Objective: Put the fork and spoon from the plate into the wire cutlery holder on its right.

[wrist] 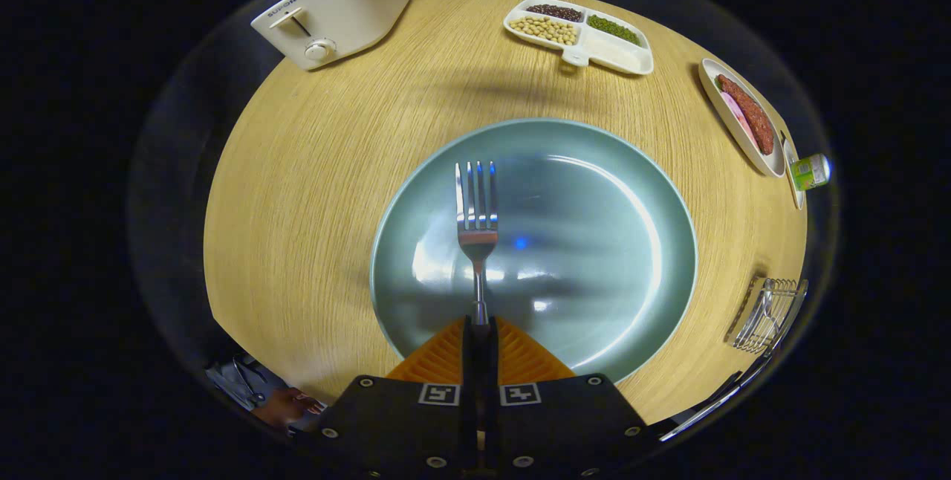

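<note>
Your gripper (480, 331) is sitting closest to the lens, its two fingers (446, 357) pressed together on the handle of the fork (477, 231), so the tongs are clenched on that utensil. You are holding the fork straight ahead along the finger line, tines pointing away from you, above the blue-green plate (594, 242). Whether the tines are touching the plate cannot be told from this angle.

You are looking down steeply on the round wooden table (312, 190); the plate is lying just ahead of the fingers, and its near rim is passing under them. Bare wood is ringing the plate on the far side and on both flanks, giving open room for moving. The wire cutlery holder (769, 313) is standing to the right of the plate, close to the table's right edge and apart from the plate rim. A long metal utensil (713, 402) is showing at the near right edge, below the holder; its type cannot be told.

Beyond the plate, well apart from it, a cream toaster (334, 12) is standing at the far left edge, and a divided white tray of beans (579, 34) is resting at the far edge. An oval dish of meat slices (743, 120) is lying at the far right edge, with a small green can (810, 172) just beside it. A hand (286, 406) is showing below the left side of the gripper body.
</note>
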Tool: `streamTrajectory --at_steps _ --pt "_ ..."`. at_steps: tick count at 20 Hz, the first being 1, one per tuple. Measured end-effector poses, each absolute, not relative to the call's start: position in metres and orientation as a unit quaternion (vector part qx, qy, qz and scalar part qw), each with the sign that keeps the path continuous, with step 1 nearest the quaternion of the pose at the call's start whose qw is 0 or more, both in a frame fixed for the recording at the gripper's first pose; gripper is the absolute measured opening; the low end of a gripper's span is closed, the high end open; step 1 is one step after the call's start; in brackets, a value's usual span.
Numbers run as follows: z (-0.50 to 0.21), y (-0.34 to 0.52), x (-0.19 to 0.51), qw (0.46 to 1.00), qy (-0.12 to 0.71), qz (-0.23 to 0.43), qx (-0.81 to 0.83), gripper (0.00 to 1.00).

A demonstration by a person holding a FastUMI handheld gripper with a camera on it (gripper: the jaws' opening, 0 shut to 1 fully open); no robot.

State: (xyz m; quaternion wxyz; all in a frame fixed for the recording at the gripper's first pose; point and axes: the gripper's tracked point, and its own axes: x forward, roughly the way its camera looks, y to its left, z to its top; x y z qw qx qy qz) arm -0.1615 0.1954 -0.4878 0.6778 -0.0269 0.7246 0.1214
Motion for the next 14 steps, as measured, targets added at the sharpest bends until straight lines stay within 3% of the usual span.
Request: streamTrajectory --at_steps 14 --pt "-0.393 0.129 -0.122 0.777 0.621 0.081 0.056 0.04"
